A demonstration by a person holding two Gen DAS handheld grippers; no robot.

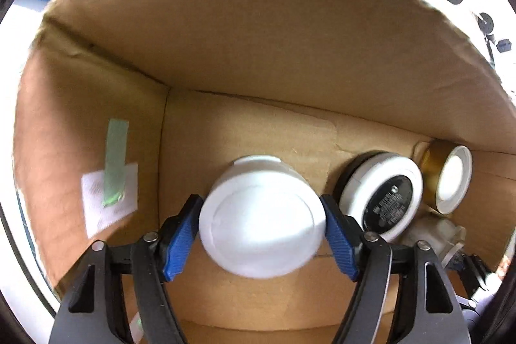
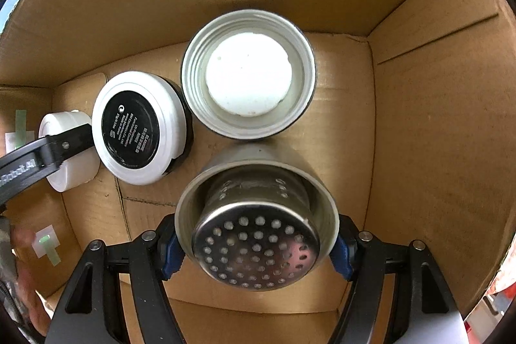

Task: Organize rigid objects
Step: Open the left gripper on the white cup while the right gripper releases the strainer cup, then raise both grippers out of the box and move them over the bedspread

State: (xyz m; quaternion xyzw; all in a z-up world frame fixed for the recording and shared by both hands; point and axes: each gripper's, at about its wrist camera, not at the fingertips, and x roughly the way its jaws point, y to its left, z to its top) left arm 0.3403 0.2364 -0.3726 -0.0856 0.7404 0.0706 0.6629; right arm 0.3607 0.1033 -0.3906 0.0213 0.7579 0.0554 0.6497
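Inside the box (image 1: 258,47), both grippers pointed down at the floor, each around one item. Left gripper (image 1: 262,231) straddled the white jar (image 1: 261,221); blue pads (image 1: 180,244) sat right at its sides, contact or a thin gap, can't tell, so clamped vs let go is unclear. Jar looked set on the box floor near the left wall, likely being dropped off there to start a row. Right gripper (image 2: 258,244) bracketed the strainer cup (image 2: 258,234), a pale cup with a perforated metal insert, near the right wall; pads mostly hidden behind the rim, so grip can't be told either. Between the two lay the compact (image 2: 138,128), tilted on its edge, black label up, and the open lid (image 2: 248,76) with a white liner, both leaning near the back wall. Items were packed side by side, probably to fill the floor evenly.
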